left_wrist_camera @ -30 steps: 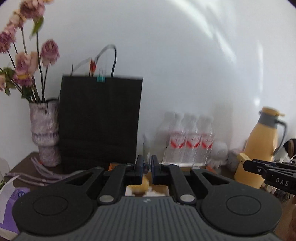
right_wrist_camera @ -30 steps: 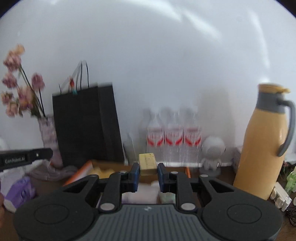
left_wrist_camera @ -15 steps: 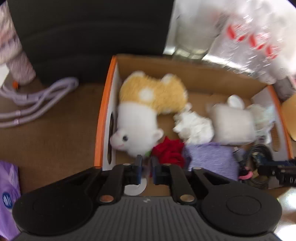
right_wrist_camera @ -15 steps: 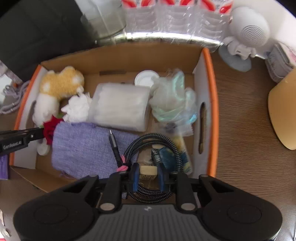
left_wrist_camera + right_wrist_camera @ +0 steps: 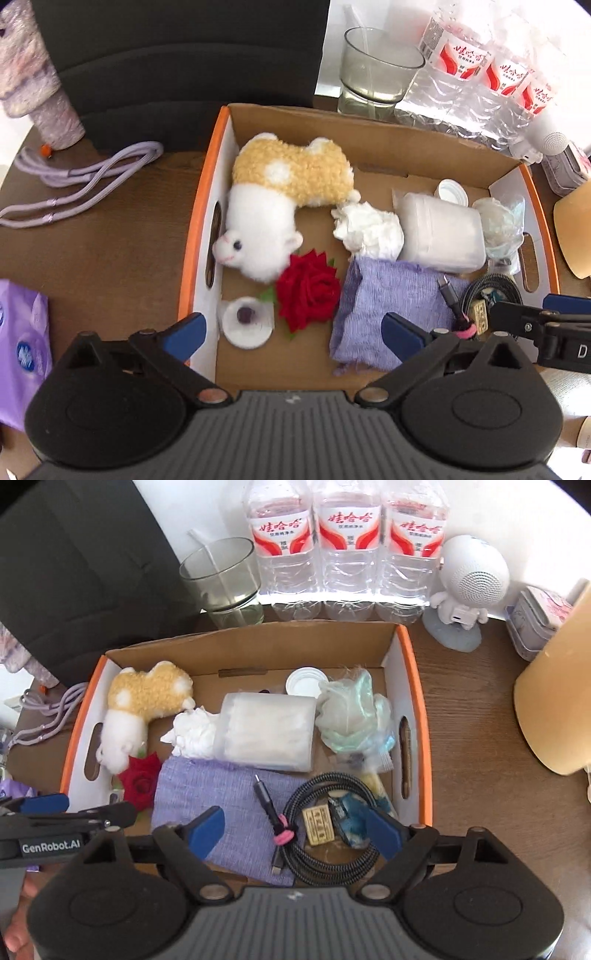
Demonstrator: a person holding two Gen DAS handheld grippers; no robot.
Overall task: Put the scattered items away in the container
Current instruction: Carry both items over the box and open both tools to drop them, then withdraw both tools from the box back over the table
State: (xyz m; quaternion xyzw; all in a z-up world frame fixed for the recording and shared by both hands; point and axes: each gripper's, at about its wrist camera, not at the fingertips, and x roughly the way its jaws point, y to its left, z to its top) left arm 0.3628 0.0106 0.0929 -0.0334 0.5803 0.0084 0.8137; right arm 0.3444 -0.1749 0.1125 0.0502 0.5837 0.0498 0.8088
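Both claws over the cardboard box [image 5: 207, 206] on the worktop [image 5: 110, 240], pointing steeply down. Left claw [image 5: 291, 332] spread wide, jaws just opened, nothing gripped; white cap [image 5: 245, 323] and red rose [image 5: 308, 291] below, between the fingers. Right claw [image 5: 295, 827] likewise just opened, empty, above coiled cable [image 5: 332, 834] and small tan block [image 5: 318, 826].

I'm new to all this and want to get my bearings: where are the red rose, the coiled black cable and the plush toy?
red rose [image 5: 308, 290], left wrist view, centre of the petals.
coiled black cable [image 5: 334, 866], right wrist view, lower braided loop.
plush toy [image 5: 262, 236], left wrist view, white body.
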